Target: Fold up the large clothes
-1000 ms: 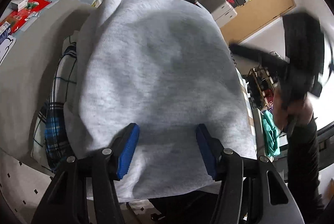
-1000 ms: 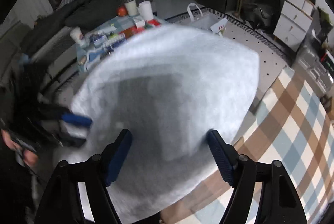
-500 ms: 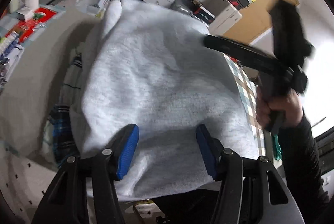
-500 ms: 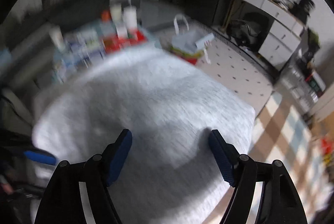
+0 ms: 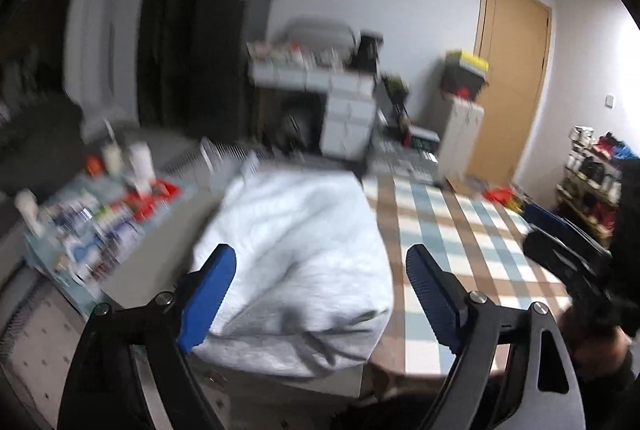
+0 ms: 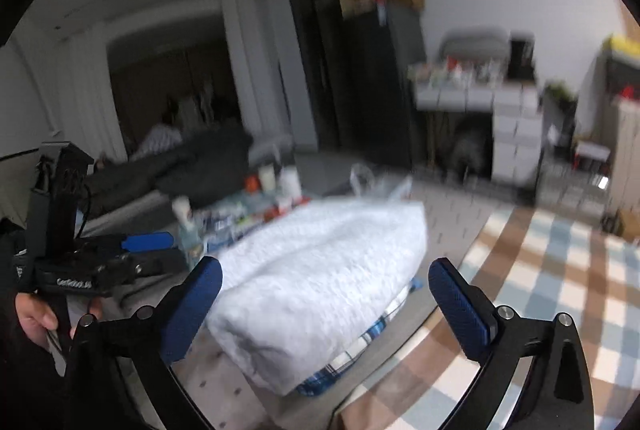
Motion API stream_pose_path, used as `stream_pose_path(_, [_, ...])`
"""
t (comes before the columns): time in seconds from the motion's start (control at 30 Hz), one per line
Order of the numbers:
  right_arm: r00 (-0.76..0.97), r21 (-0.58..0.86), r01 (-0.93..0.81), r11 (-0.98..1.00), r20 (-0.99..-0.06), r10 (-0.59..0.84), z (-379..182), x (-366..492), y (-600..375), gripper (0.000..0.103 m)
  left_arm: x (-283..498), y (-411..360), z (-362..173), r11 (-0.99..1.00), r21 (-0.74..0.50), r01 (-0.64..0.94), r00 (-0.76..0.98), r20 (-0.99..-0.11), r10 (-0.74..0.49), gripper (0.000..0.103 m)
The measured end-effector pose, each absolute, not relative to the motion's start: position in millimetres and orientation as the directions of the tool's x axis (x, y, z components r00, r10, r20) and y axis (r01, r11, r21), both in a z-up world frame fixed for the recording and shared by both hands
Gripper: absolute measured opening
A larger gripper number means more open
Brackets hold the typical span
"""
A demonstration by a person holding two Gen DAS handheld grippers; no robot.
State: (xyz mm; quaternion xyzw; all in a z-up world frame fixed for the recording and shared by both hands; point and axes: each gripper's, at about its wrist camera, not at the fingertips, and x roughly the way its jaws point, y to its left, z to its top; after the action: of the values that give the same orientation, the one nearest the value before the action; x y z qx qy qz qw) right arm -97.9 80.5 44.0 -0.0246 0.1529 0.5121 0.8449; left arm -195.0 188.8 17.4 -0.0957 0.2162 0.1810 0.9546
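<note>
A folded light grey garment (image 5: 292, 262) lies on a pile, and a blue plaid garment (image 6: 360, 346) peeks out under its near edge. My left gripper (image 5: 320, 254) hangs above and short of the grey garment (image 6: 320, 270), its jaws opening with nothing pinched between the blue pads. My right gripper (image 6: 326, 264) is likewise drawn back from it, jaws opening wide and empty. In each view the other gripper shows at the side: the right gripper (image 5: 560, 242), and the left gripper (image 6: 148, 241) held by a hand (image 6: 36, 314).
A brown and blue checked cloth (image 5: 460, 230) covers the surface to the right of the pile. A low table with bottles and cups (image 5: 100, 213) stands to the left. White drawers (image 5: 348, 117) and a wooden door (image 5: 508, 81) are at the back. Both views are motion-blurred.
Both grippers have pulled back and risen off the grey garment and tilted up toward the room. Their jaws stand wider than before. The garment stays lying on the pile.
</note>
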Motion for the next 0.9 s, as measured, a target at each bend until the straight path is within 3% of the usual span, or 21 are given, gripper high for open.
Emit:
stream_pose_path(0.07, [0.473,0.103,-0.858,0.504,-0.228,0.851,40,-123,58,0.103,-201,171,16,0.895,-0.063,-0.442,0.84,-0.379,0.388,0.087])
stream_pose_path(0.17, [0.522,0.069,-0.834,0.547,-0.222,0.824,34,-152,39,0.103,-219,146,18,0.853,-0.033,-0.521,0.825,-0.276,0.494,0.102])
stream_pose_path(0.27, [0.559,0.045,-0.817,0.574,-0.178,0.81,34,-179,22,0.103,-230,132,17,0.843,-0.027,-0.537,0.824,-0.231,0.518,0.102])
stream_pose_path(0.6, [0.606,0.046,-0.791,0.61,-0.08,0.791,27,-227,-2,0.103,-260,131,21,0.815,-0.025,-0.578,0.793,-0.251,0.555,0.102])
stream_pose_path(0.9, [0.644,0.045,-0.759,0.65,-0.096,0.759,20,-233,10,0.103,-247,159,13,0.79,-0.035,-0.612,0.758,-0.31,0.573,0.102])
